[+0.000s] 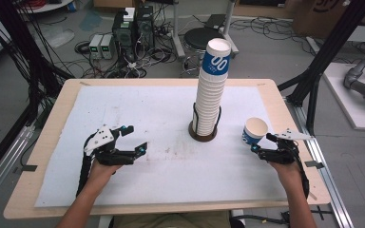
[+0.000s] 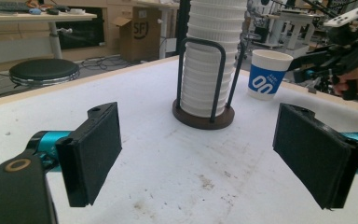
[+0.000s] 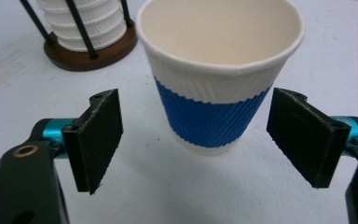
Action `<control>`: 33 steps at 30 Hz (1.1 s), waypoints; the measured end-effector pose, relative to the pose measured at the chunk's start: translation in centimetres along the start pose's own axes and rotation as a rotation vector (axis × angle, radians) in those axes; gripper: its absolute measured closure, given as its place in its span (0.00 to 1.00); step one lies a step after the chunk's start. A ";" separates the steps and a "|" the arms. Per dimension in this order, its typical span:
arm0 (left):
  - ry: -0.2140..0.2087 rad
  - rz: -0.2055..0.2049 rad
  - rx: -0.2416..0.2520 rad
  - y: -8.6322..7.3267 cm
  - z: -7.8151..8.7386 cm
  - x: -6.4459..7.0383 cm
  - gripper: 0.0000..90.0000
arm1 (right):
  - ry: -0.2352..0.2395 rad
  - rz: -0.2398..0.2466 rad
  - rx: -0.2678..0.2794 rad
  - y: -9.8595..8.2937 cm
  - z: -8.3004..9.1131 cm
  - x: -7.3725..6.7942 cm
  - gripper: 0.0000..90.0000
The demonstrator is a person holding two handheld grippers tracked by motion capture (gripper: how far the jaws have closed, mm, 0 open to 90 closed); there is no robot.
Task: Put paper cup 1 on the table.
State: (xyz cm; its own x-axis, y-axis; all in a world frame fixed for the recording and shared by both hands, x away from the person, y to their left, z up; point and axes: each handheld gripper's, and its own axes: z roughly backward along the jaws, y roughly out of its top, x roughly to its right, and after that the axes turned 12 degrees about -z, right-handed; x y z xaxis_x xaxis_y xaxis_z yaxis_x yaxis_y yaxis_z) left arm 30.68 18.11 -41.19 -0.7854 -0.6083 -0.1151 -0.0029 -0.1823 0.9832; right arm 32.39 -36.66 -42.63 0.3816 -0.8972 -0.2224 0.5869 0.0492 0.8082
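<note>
Standing upright on the white mat near the table's right edge, the paper cup sits between the spread jaws of the right gripper, untouched; a hard or off-centre squeeze could dent or tip it, while the left gripper hovers wide open.

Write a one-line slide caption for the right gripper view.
Open right gripper lined up on an upright blue-and-white paper cup on the white table cover, pads clear of its sides.
</note>
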 end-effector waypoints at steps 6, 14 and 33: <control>-0.002 0.007 0.003 0.1 0.1 -0.1 0.17 | 0.026 -0.002 0.040 -0.4 2.1 -0.6 0.21; -0.003 0.017 0.028 0.5 0.3 -0.1 0.17 | 0.139 0.078 0.120 0.8 3.1 -3.5 0.21; 0.003 0.040 0.033 0.6 0.9 -0.3 0.17 | 0.251 0.132 0.182 2.4 3.0 -6.2 0.21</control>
State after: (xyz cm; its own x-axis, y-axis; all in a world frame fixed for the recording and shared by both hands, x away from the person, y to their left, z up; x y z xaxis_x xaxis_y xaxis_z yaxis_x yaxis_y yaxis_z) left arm 30.40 18.87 -40.49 -0.7833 -0.6171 -0.0756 0.0081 -0.1317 0.9913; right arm 29.26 -32.27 -37.63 0.6231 -0.7512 -0.2180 0.3923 0.0590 0.9180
